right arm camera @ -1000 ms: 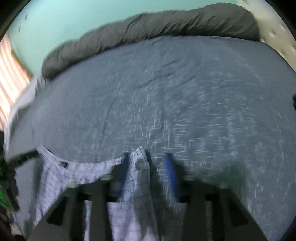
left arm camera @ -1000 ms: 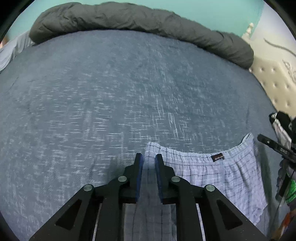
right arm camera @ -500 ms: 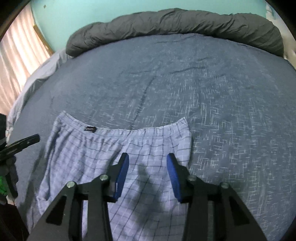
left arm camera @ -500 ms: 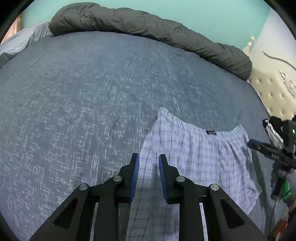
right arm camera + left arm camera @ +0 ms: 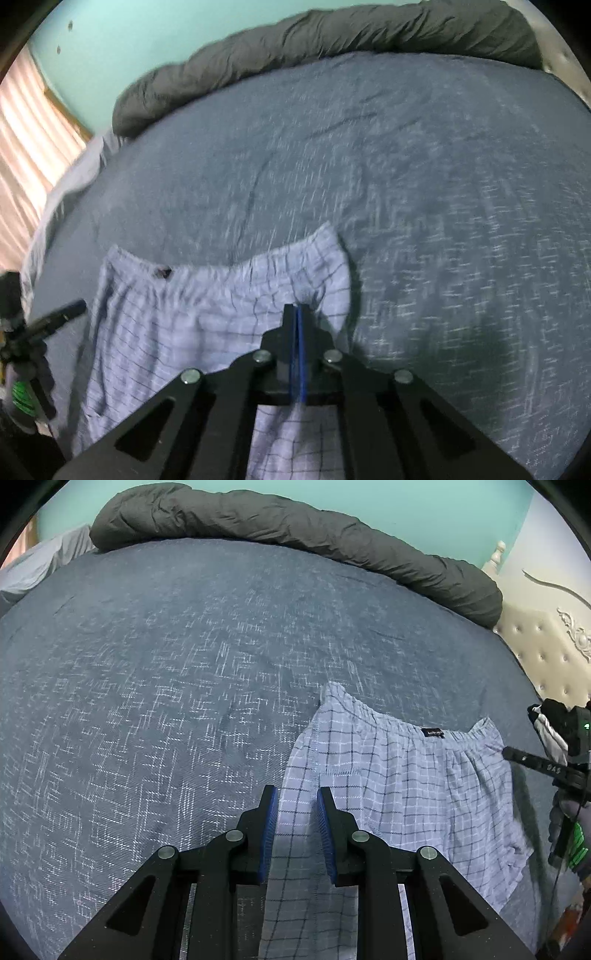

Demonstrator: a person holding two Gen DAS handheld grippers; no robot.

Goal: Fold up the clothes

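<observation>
- On the blue-grey woven bedspread (image 5: pixel 184 701) lie the pale blue checked cotton shorts (image 5: pixel 406 782), waistband toward the rolled dark grey duvet (image 5: pixel 295 524) at the far edge.
- Left view only: black waistband label (image 5: pixel 432 733) sharp, cream tufted headboard (image 5: pixel 543 664), left gripper (image 5: pixel 295 805) with blue pads parted, straddling the shorts' side edge; whether they pinch cloth, can't tell.
- Right view only: pink striped curtain (image 5: pixel 26 147); right gripper (image 5: pixel 297 314) clamped tight, cloth puckered at its tips, apparently grasping the shorts near the waistband corner.
- Right view blurred; label smeared.
- Lower part of shorts cut off behind both grippers.
</observation>
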